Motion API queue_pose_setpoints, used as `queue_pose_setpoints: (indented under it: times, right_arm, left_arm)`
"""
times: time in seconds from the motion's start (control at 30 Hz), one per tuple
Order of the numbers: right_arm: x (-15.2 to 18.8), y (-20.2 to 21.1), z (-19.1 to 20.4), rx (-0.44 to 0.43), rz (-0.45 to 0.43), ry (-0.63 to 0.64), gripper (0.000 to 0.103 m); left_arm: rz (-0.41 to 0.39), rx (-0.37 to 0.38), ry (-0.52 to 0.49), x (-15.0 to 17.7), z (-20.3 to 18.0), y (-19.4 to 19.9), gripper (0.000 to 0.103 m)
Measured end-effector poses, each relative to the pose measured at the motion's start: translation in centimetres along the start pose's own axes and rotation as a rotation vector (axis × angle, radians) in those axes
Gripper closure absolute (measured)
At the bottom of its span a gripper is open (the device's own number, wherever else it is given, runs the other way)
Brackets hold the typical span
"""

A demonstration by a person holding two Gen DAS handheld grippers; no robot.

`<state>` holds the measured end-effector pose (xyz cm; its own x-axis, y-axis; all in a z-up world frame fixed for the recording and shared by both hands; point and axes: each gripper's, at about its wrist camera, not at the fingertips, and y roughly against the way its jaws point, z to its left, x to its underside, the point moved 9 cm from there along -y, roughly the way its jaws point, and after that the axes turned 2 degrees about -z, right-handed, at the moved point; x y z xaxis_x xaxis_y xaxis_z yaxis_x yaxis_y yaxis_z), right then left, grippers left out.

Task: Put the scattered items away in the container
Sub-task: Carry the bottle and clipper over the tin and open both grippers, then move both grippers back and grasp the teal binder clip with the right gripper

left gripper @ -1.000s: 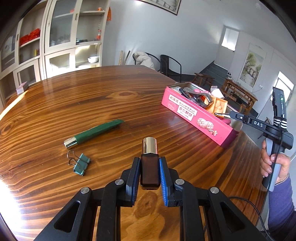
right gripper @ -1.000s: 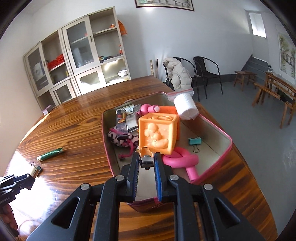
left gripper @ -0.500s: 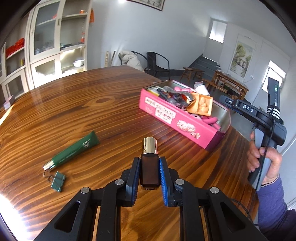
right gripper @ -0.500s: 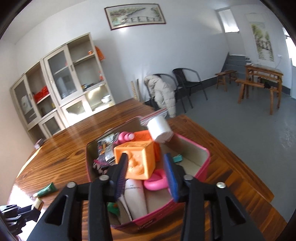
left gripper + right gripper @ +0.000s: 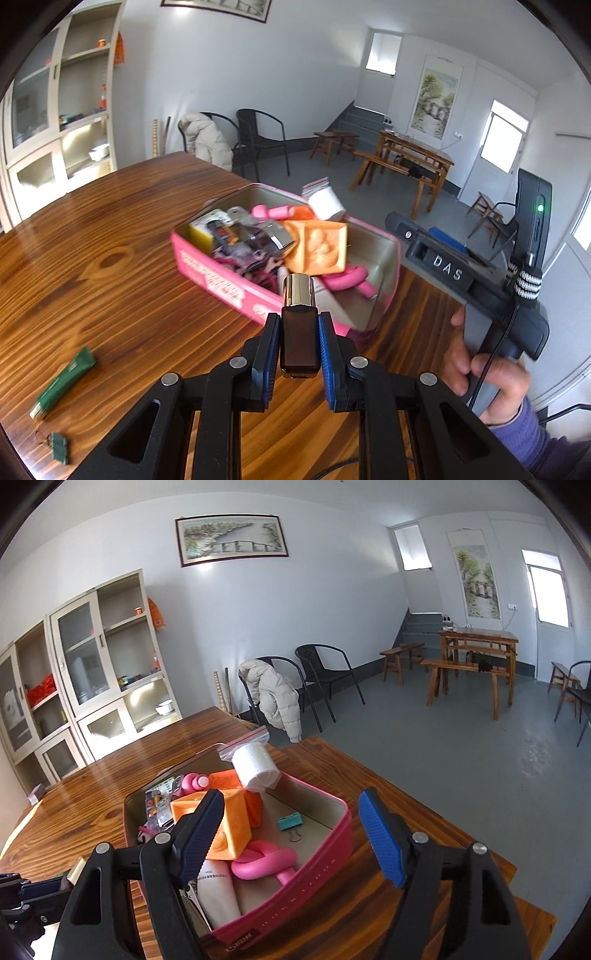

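Left tongs (image 5: 298,345) clamped on a dark brown bottle with a gold cap (image 5: 299,325), blue pads against both its sides, cap pointing far. Bottle sits in the air at the near edge of the pink tin (image 5: 218,277), cap overlapping the tin's near wall in the left wrist view (height above the tabletop (image 5: 110,295) unclear).

Right tongs (image 5: 291,838) spread wide, nothing between them, hanging over the near end of the same tin (image 5: 325,853). The right hand (image 5: 487,384) grips their handle at the right of the left wrist view.

Tin contents:
- orange embossed cube (image 5: 229,830), left of centre
- pink knotted loop (image 5: 266,860), near the cube
- teal binder clip (image 5: 290,821) on the tin floor, right of the cube
- white roll in a zip bag (image 5: 255,768), leaning over the far rim
- pale tube (image 5: 218,893) at the near end
- clutter of small items at the far left, blurred

Still out on the tabletop, well apart from the tin at near left: green tube (image 5: 62,384) and a green binder clip (image 5: 59,446) just near of it.
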<state>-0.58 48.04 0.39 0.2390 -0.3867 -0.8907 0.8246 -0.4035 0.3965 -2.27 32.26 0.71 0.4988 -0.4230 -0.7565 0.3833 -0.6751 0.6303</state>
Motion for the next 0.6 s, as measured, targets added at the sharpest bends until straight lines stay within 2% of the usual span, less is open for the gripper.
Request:
queue_pose_setpoints:
  times: [0.2, 0.43, 0.47, 0.5, 0.53, 0.57, 0.6]
  right_arm:
    - [-0.3, 0.2, -1.8, 0.029, -0.001, -0.064, 0.024]
    - [-0.2, -0.1, -2.0, 0.038, 0.016, -0.052, 0.023]
    - [-0.2, 0.0, -2.0, 0.042, 0.014, -0.048, 0.023]
    - [-0.2, 0.0, -2.0, 0.046, 0.010, -0.043, 0.023]
    - [-0.3, 0.1, -2.0, 0.050, 0.006, -0.040, 0.023]
    - [-0.3, 0.2, -2.0, 0.052, 0.002, -0.036, 0.023]
    - [-0.3, 0.2, -1.9, 0.053, 0.000, -0.033, 0.023]
  left_arm:
    - [0.028, 0.046, -0.003, -1.4, -1.9, -2.8, 0.082]
    - [0.026, 0.038, -0.001, -2.7, -2.6, -5.6, 0.081]
    - [0.032, 0.041, 0.008, -2.7, -2.6, -5.8, 0.079]
    - [0.038, 0.044, 0.017, -2.7, -2.5, -6.0, 0.058]
    - [0.036, 0.041, 0.027, -2.6, -2.2, -6.1, 0.022]
    - [0.020, 0.029, 0.037, -2.6, -1.8, -5.9, 0.010]
    - [-0.002, 0.017, 0.046, -2.6, -1.3, -5.5, 0.006]
